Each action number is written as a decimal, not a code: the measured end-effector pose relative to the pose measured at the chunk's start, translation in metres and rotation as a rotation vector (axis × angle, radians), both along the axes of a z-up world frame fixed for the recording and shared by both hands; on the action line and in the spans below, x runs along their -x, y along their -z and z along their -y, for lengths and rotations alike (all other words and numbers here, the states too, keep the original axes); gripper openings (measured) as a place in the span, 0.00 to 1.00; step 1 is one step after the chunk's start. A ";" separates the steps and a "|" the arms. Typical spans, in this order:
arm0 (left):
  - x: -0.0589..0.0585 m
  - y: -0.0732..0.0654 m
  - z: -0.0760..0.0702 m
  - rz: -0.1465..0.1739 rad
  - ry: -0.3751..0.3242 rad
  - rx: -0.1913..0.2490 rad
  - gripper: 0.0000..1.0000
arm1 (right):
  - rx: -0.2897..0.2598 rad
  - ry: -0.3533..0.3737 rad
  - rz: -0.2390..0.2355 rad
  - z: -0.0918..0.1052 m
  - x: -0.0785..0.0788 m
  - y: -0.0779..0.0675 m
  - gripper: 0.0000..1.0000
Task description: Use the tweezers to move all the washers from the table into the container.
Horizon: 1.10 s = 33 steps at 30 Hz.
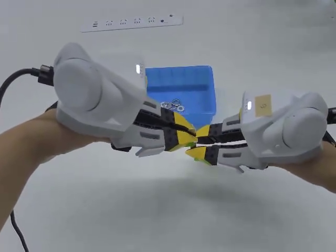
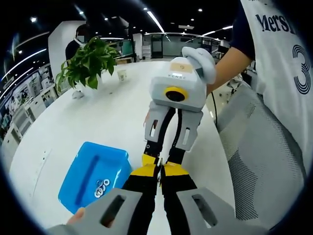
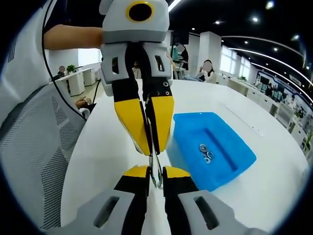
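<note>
In the head view the left gripper (image 1: 190, 134) and the right gripper (image 1: 197, 145) are meeting tip to tip over the table (image 1: 157, 210), just in front of the blue container (image 1: 184, 84), where the washers (image 1: 173, 106) are lying. In the left gripper view the left jaws are pressing close together. In the right gripper view the left gripper is clenching the tweezers (image 3: 155, 169), whose free end is reaching between the narrowed right jaws; whether those are gripping it I cannot tell.
</note>
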<state>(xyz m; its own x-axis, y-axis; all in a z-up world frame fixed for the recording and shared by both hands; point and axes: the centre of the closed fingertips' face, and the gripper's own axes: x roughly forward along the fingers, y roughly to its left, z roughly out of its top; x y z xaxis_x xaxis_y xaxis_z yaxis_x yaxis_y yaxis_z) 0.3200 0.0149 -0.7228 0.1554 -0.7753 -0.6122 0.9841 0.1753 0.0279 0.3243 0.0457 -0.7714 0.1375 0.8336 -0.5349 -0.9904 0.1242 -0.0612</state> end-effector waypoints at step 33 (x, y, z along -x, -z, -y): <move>0.001 -0.002 0.003 -0.019 0.019 -0.031 0.07 | 0.016 -0.016 -0.009 0.000 0.001 -0.001 0.10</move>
<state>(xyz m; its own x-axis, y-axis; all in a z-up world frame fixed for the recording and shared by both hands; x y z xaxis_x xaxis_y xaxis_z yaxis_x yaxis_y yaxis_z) 0.3192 0.0115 -0.7211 0.1290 -0.7588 -0.6384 0.9876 0.1561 0.0141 0.3234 0.0458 -0.7703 0.1190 0.8272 -0.5492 -0.9928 0.1071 -0.0539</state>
